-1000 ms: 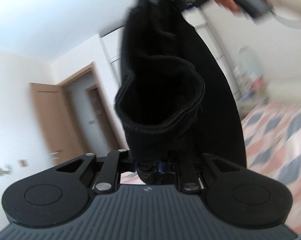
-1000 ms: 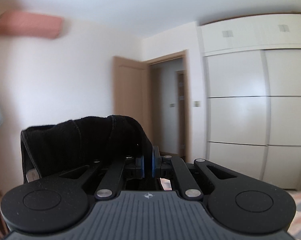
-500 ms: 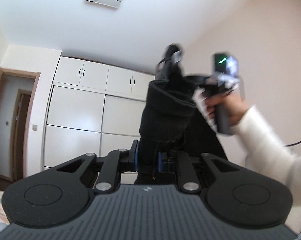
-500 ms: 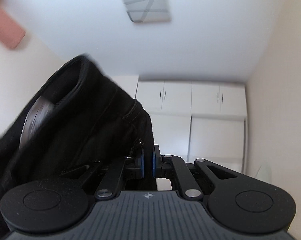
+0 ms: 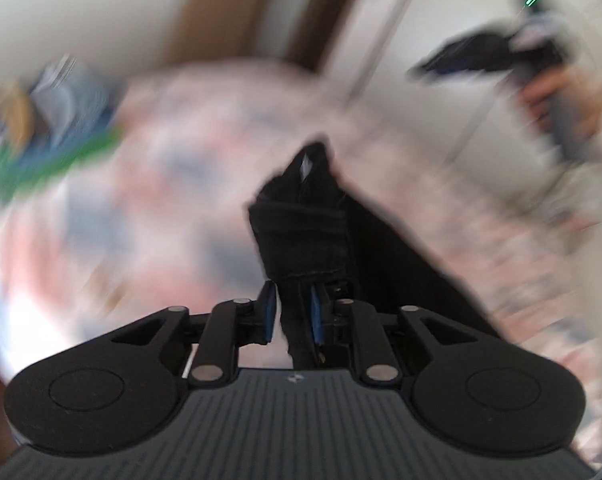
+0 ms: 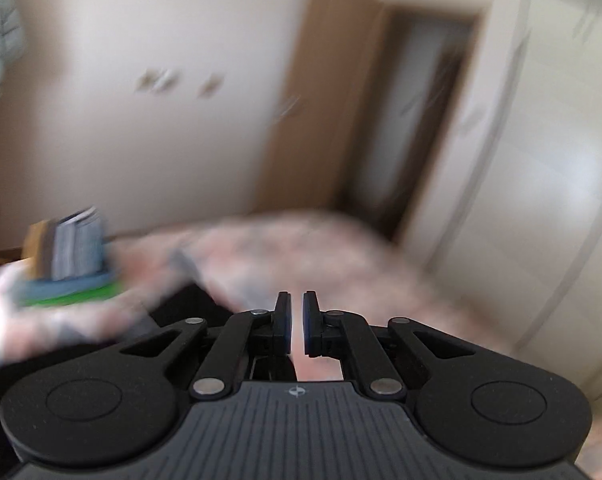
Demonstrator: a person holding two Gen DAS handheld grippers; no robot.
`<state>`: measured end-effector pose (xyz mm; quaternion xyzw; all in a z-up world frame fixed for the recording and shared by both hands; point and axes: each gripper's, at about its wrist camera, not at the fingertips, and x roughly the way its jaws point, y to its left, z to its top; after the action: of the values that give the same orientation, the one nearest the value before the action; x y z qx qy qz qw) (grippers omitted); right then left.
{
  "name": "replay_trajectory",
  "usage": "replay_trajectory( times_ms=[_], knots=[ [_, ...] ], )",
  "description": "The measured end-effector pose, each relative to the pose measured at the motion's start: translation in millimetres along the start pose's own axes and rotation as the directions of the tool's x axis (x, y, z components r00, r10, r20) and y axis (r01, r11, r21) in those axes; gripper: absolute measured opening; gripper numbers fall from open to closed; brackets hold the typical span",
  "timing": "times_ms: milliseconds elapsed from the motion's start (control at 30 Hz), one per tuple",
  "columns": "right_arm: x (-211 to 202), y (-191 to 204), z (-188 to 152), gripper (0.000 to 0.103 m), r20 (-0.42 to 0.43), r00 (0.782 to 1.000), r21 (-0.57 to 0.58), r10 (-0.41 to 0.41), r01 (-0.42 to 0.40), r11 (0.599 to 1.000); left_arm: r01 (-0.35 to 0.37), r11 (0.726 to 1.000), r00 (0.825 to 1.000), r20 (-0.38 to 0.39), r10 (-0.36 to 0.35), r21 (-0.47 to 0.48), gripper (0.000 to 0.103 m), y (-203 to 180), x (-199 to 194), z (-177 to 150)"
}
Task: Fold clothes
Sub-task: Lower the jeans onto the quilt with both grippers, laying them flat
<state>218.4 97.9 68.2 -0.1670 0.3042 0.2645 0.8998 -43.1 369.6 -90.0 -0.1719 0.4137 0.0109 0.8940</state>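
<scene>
Black garment [image 5: 301,236], patterned bed [image 5: 161,184] — folded stack [image 6: 73,256]

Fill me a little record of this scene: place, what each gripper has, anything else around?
place: bedroom, over a patterned bed
left gripper: shut on black garment
right gripper: jaws opening, nothing between them
nearby: stack of folded clothes on the bed, brown door
image: heavily blurred

The left tool [image 5: 293,312] grips a black garment [image 5: 301,232] above a blurred patterned bed [image 5: 161,184].
</scene>
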Motion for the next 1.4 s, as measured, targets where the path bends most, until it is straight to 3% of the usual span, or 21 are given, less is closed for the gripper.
replay_trajectory(
  times_ms=[67,100,133,167,233,333,400,500,600,700,833,933,1067,1200,1300,1333,1400],
  knots=[
    [72.5,18.7,-2.7,0.022,-0.112,0.993,0.036,0.029,-0.025,0.999,-0.135,0.991,0.984,-0.112,0.135,0.009,0.014,35.6,37.8,-7.4],
    [96.0,30.0,-10.6,0.025,-0.143,0.989,0.067,0.043,-0.034,0.997,-0.165,0.986,0.973,-0.157,0.167,0.023,0.014,48.3,49.1,-2.6],
    [105.4,34.5,-21.4,0.036,-0.161,0.984,0.127,0.072,-0.052,0.991,-0.183,0.982,0.964,-0.192,0.187,0.037,0.014,64.0,53.6,2.8],
    [112.9,37.8,-32.2,0.049,-0.176,0.979,0.191,0.104,-0.07,0.979,-0.183,0.982,0.958,-0.216,0.19,0.052,0.014,77.0,55.7,6.7],
    [117.3,40.5,-62.3,0.061,-0.201,0.968,0.318,0.151,-0.081,0.945,-0.148,0.982,0.956,-0.236,0.172,0.119,0.014,85.7,62.6,19.4],
    [96.1,22.3,-136.8,0.061,-0.274,0.951,0.499,0.145,0.011,0.867,-0.083,0.955,0.957,-0.245,0.156,0.285,0.016,33.1,109.8,44.6],
    [62.7,9.9,-202.2,0.061,-0.337,0.933,0.632,0.126,0.126,0.765,-0.018,0.932,0.956,-0.266,0.121,0.362,0.017,7.9,132.4,52.3],
    [2.1,1.0,-300.8,0.062,-0.434,0.896,0.773,0.093,0.317,0.55,0.09,0.902,0.946,-0.319,0.055,0.422,0.02,-22.5,167.9,59.8],
    [-59.8,12.7,-383.5,0.062,-0.514,0.855,0.821,0.074,0.464,0.334,0.176,0.864,0.926,-0.378,0.017,0.472,0.024,-55.3,184.1,50.6],
    [-114.7,40.0,-446.0,0.062,-0.55,0.833,0.829,0.067,0.534,0.164,0.227,0.823,0.903,-0.429,0.021,0.52,0.024,-81.2,194.8,29.9],
    [-170.3,72.9,-500.2,0.062,-0.57,0.82,0.821,0.053,0.571,0.007,0.247,0.797,0.88,-0.472,0.053,0.551,0.024,-95.1,187.2,-0.4],
    [-201.8,87.4,-537.2,0.062,-0.572,0.82,0.815,0.028,0.572,-0.089,0.204,0.819,0.87,-0.483,0.1,0.536,0.024,-89.7,180.2,-20.1],
    [-234.1,77.8,-573.1,0.061,-0.568,0.823,0.816,-0.012,0.561,-0.139,0.126,0.839,0.868,-0.468,0.164,0.529,0.024,-80.2,166.2,-45.3],
    [-250.4,56.7,-585.6,0.061,-0.556,0.829,0.831,-0.055,0.553,-0.067,0.079,0.844,0.876,-0.441,0.195,0.531,0.024,-80.5,151.3,-72.5],
    [-246.4,44.1,-592.7,0.06,-0.557,0.829,0.83,-0.042,0.558,0.018,0.067,0.844,0.885,-0.423,0.197,0.533,0.024,-88.2,145.0,-89.0],
    [-242.4,40.3,-593.5,0.06,-0.572,0.82,0.817,-0.037,0.573,0.067,0.065,0.841,0.888,-0.415,0.196,0.537,0.024,-91.8,143.5,-93.5],
    [-231.0,37.5,-588.8,0.057,-0.614,0.787,0.76,-0.056,0.609,0.228,0.07,0.831,0.899,-0.396,0.187,0.552,0.024,-100.7,142.2,-96.7]
  ],
)
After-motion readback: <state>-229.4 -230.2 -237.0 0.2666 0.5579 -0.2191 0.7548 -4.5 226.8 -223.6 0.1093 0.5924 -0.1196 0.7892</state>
